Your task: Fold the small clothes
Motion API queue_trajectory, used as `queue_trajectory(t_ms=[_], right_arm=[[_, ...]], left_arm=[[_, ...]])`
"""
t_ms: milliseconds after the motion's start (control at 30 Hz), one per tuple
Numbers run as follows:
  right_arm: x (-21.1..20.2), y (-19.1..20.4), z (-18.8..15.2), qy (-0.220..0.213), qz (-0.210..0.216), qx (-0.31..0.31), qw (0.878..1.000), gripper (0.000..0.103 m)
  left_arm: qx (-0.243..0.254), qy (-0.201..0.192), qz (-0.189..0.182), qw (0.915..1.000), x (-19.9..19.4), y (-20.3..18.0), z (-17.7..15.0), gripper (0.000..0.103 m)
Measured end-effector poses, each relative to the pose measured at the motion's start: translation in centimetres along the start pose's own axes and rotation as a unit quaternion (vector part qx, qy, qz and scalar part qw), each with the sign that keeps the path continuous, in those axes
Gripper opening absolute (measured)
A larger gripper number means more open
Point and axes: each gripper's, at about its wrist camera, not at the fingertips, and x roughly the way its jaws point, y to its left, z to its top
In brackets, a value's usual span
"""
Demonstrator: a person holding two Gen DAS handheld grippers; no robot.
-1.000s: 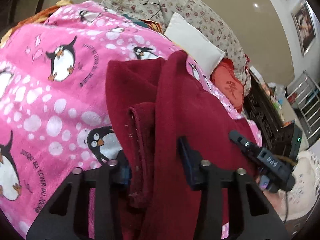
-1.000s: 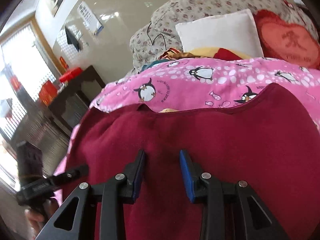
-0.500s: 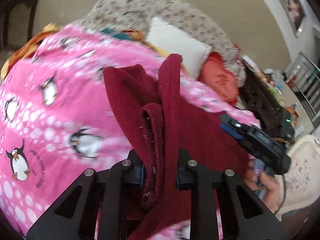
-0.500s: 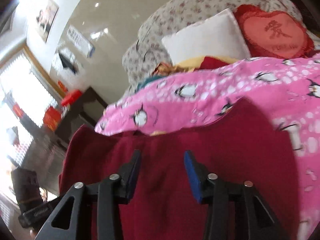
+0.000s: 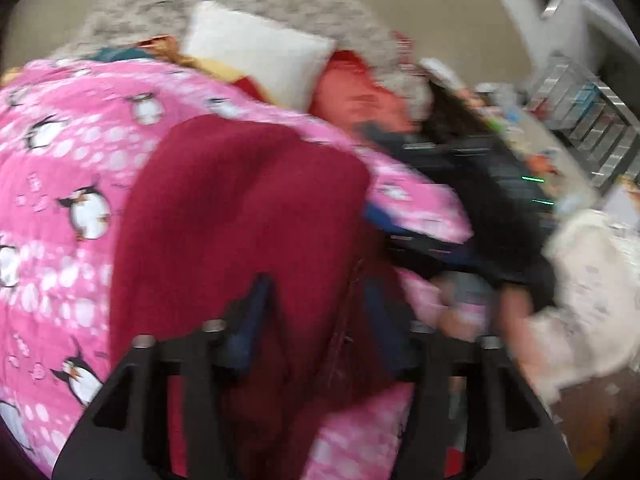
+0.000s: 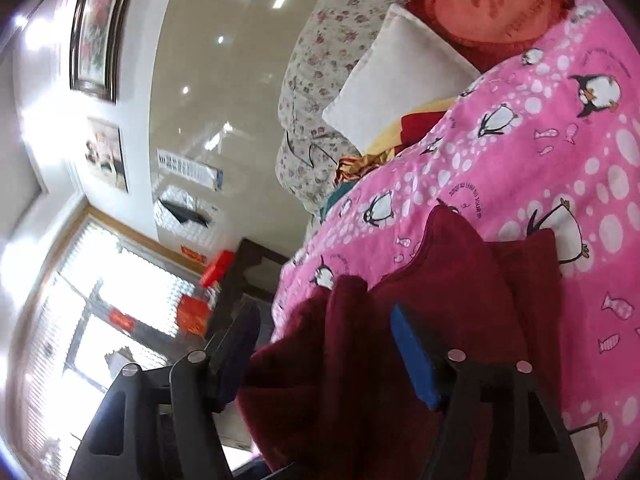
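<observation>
Maroon garment (image 5: pixel 240 208) between both jaws

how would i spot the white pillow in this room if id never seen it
Find the pink penguin blanket. Past its far edge a floral quilt is heaped up, and the white pillow leans on it. It is the only plain white cushion, beside a red heart-shaped cushion with writing on it.

The dark red garment (image 6: pixel 440 280) is matt, slightly fuzzy knit cloth. Beneath it, the pink penguin blanket (image 6: pixel 560 152) looks soft, plush fleece. The gripper frames are matt black plastic with small shiny metal screws.
</observation>
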Motion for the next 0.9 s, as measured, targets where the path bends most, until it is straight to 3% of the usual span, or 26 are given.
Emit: queue_trajectory(t_ms=[67, 167, 300, 400, 467, 567, 733, 900], right_arm=[[0.1, 0.5, -0.7, 0.011, -0.014, -0.015, 1.0, 0.069], [0.6, 1.4, -1.8, 0.045, -0.021, -0.038, 0.998, 0.077], [0.7, 1.7, -2.8, 0.065, -0.032, -0.06, 0.996, 0.078], [1.4, 2.3, -3.9, 0.078, -0.054, -0.089, 0.992, 0.079], [2.6, 3.0, -5.2, 0.096, -0.107, -0.147, 0.979, 0.078], [3.3, 3.8, -6.0, 0.095, -0.146, -0.199, 0.964, 0.027], [-0.3, 6.5, -5.2, 0.048, -0.151, -0.266, 0.951, 0.014], [-0.5, 5.7, -3.0, 0.028, -0.234, -0.3, 0.924, 0.011]], left_arm=[[0.02, -0.007, -0.011, 0.9997, -1.8, -1.2, -0.1, 0.074], [0.063, -0.043, 0.051, 0.9958, -4.8, -1.8, -1.1, 0.074], [0.07, -0.05, 0.109, 0.9903, -5.7, 1.1, -3.8, 0.074], [0.044, -0.004, 0.08, 0.9958, -3.1, 3.4, -6.2, 0.074], [0.041, 0.017, 0.067, 0.9968, -1.0, 3.7, -7.7, 0.074], [0.06, 0.011, 0.082, 0.9948, 0.6, 2.9, -8.9, 0.074], [0.056, 0.014, 0.031, 0.9979, 1.3, 1.0, -7.9, 0.074], [0.062, 0.023, -0.015, 0.9977, 1.5, -0.3, -7.5, 0.074]])
